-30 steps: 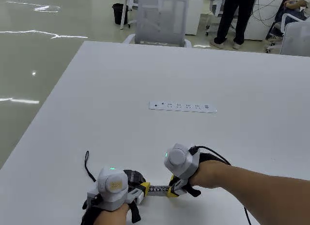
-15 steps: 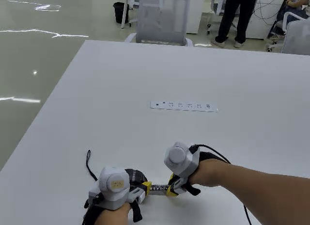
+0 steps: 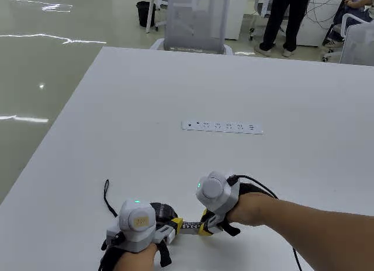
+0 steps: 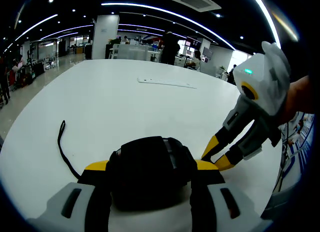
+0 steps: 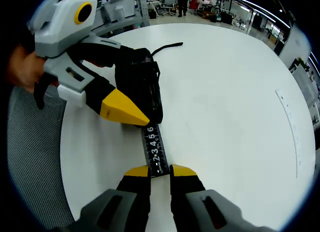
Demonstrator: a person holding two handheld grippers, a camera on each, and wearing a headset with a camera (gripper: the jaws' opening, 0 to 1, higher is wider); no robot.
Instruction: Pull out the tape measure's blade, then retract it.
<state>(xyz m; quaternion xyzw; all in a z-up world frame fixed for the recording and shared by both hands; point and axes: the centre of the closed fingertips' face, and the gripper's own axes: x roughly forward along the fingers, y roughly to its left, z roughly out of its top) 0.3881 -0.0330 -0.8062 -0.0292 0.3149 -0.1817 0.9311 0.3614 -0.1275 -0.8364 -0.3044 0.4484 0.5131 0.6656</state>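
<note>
Right gripper point(image 5: 160, 170) nearer, fingers point(image 5: 136, 173) tight on blade point(image 5: 153, 146); left gripper point(image 4: 152, 167) around case point(image 5: 141, 84)

Wide white table point(image 3: 234, 84) across the middle of the head view, matte, with a white power strip point(image 3: 222, 127) lying flat near centre. Beyond the far edge, top centre, a grey mesh-back chair point(image 3: 196, 20) close against it. Glossy pale-green floor point(image 3: 41, 66) down the left side, streaked with bright reflections. Dark bin point(image 3: 144, 15) at the top, left of the chair. Top right, a person point(image 3: 283, 20) standing in dark trousers. Over in the left gripper view, curved light strips point(image 4: 165, 13) across a dark ceiling, an air vent point(image 4: 196, 0) top centre, a white column point(image 4: 105, 29) upper left.
</note>
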